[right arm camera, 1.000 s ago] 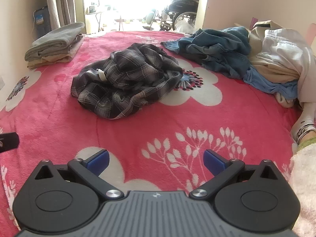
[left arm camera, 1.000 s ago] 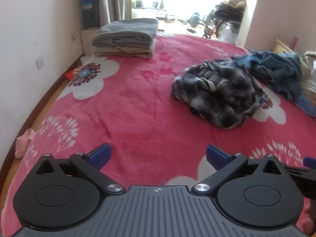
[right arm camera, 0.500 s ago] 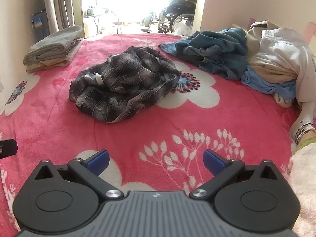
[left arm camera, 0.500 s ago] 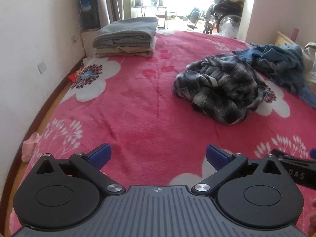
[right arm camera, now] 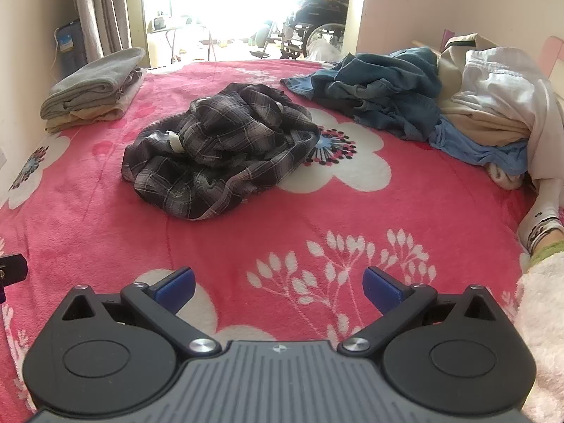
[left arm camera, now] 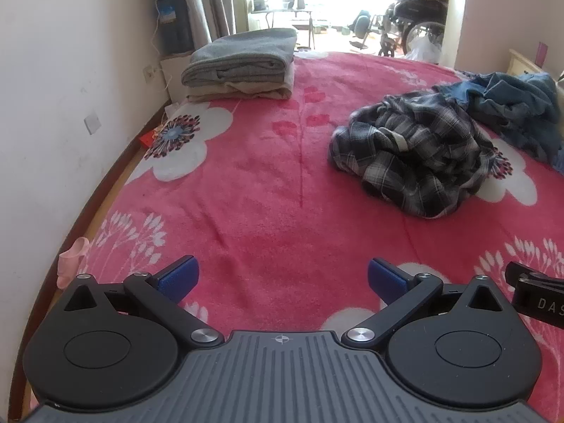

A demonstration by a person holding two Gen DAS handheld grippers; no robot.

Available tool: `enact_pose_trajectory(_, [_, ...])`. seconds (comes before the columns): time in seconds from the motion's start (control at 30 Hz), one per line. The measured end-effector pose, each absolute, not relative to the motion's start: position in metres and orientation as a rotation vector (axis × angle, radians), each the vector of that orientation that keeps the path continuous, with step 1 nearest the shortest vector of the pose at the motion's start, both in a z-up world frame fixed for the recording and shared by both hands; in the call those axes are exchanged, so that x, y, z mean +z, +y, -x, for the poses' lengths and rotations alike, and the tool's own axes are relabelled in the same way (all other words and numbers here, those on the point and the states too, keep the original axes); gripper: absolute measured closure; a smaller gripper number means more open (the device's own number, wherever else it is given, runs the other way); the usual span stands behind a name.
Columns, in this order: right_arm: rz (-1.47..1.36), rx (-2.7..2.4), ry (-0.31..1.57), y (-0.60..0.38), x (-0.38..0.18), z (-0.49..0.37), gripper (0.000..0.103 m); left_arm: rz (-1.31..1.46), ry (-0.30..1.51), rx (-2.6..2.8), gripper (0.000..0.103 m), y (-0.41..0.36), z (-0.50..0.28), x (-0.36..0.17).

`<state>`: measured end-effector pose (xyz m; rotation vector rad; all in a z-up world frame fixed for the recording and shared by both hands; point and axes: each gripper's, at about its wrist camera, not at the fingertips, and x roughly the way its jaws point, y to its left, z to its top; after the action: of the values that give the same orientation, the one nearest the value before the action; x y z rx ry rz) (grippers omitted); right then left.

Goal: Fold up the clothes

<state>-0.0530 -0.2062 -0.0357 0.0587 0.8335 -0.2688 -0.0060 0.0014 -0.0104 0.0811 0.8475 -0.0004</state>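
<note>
Bed: a pink floral blanket [right arm camera: 317, 218] fills both views, its middle and lower stretch bare.
Unsorted heap: at the right edge of the right wrist view, white and beige garments [right arm camera: 493, 95] lie piled on a light blue one [right arm camera: 476, 148], none of it folded.
Denim pile: a crumpled blue garment [right arm camera: 384, 91] lies upper right of centre, just beside the heap; also not yet folded.
Plaid shirt: a dark checked shirt [right arm camera: 218, 148] lies bunched up at centre left, nearest both tools and, by its place, likely the next piece to be taken.
Done stack: two folded pieces, grey over beige [left arm camera: 243, 67], sit squared at the upper left of the left wrist view, well apart from the rest.
Progress: about two items finished, at least four left, as far as can be seen.
Left gripper [left arm camera: 280, 278]: jaws spread wide, empty, above bare blanket.
Right gripper [right arm camera: 278, 283]: jaws likewise spread, nothing held, short of the shirt.
</note>
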Motion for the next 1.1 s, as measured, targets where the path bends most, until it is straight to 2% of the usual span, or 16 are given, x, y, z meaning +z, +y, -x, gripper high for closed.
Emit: enact_pose_trajectory(1.1, [-0.061, -0.273, 0.836, -0.202, -0.0359, 0.0538, 0.0, -0.078, 0.852, 0.0, 0.0, 0.0038, 0.006, -0.0121])
